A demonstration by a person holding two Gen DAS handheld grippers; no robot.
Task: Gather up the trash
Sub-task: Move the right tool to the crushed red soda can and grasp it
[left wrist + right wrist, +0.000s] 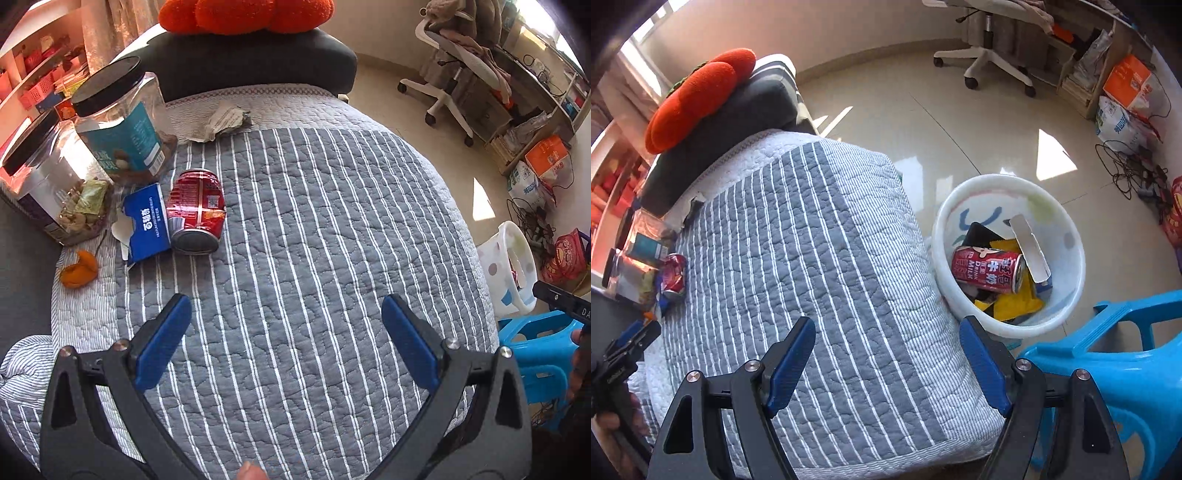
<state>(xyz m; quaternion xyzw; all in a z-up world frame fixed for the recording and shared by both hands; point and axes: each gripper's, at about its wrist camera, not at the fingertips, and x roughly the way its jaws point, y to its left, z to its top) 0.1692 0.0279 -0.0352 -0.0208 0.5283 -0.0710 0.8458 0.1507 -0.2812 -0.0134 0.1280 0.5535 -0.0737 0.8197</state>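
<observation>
Surface: a grey quilted cover [314, 229] with white stripes, over a cushioned seat on a pale tiled floor [905, 103].
Far end: a dark cushion [240, 62] with an orange plush pillow [243, 13] on top.
Trash on cover: a crushed red can [197, 210] lies on its side at the far left, touching a blue carton [147, 221]; an orange peel [79, 269] lies nearer, at the cover's left edge; a crumpled wrapper [225, 122] lies farther off.
Jars: two clear jars [122, 122] with black lids stand left of the can.
Bin: a white bin [1067, 236] on the floor, right of the cover, holds a red milk can [988, 269], a yellow wrapper [1015, 302] and a flattened carton.
Stool: a blue plastic stool [1126, 354] just near of the bin.
Left gripper [286, 325]: jaws wide, nothing between them, above the bare cover.
Right gripper [888, 345]: jaws wide, nothing held, over the cover's right edge beside the bin.
</observation>
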